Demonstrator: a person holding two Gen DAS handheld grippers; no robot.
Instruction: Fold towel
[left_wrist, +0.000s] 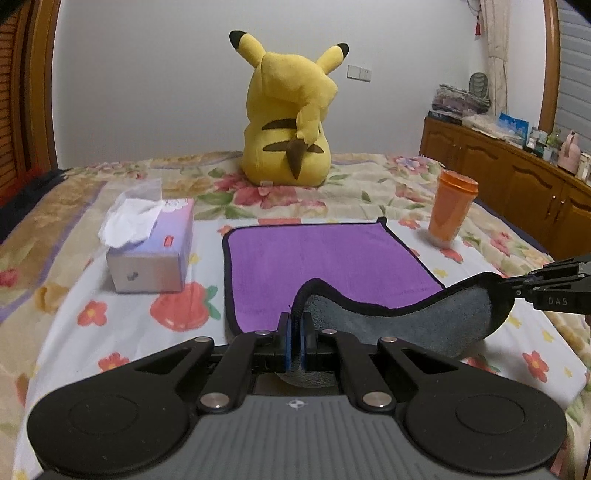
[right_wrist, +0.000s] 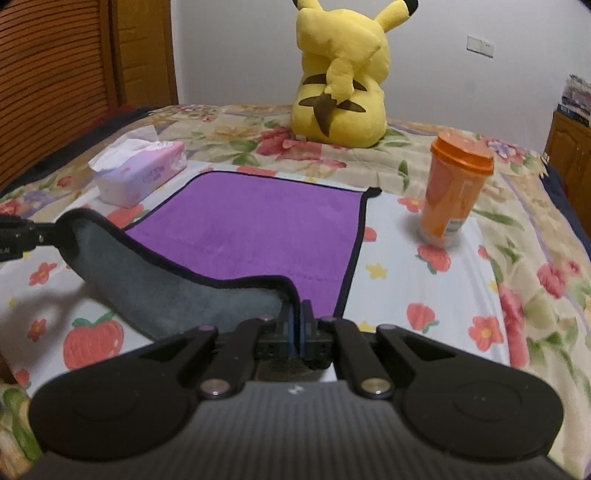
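On a bed (left_wrist: 122, 332) covered with a floral sheet, nearest the cameras, two black hand-held grippers each pinch a near corner of a purple towel (left_wrist: 325, 254). The left hand-held gripper (left_wrist: 294, 332) has its blue-padded fingers closed on the towel's near left corner; the right hand-held gripper (right_wrist: 298, 325) is closed the same way on the near right corner. Between them the near edge is lifted off the bed and sags, showing the towel's grey underside and black trim. The far half of the towel lies flat on the sheet, purple side up, with its far edge undisturbed.

By this showing, the fold has only begun: the corners are gripped and raised, but the near edge has not yet been carried over to meet the far edge, and no crease is formed.

Beyond the towel, a tissue box (left_wrist: 151, 251) sits to the left and an orange lidded cup (left_wrist: 452, 206) to the right, both clear of the cloth. Farthest back, a yellow Pikachu plush (left_wrist: 291, 114) sits facing the white wall
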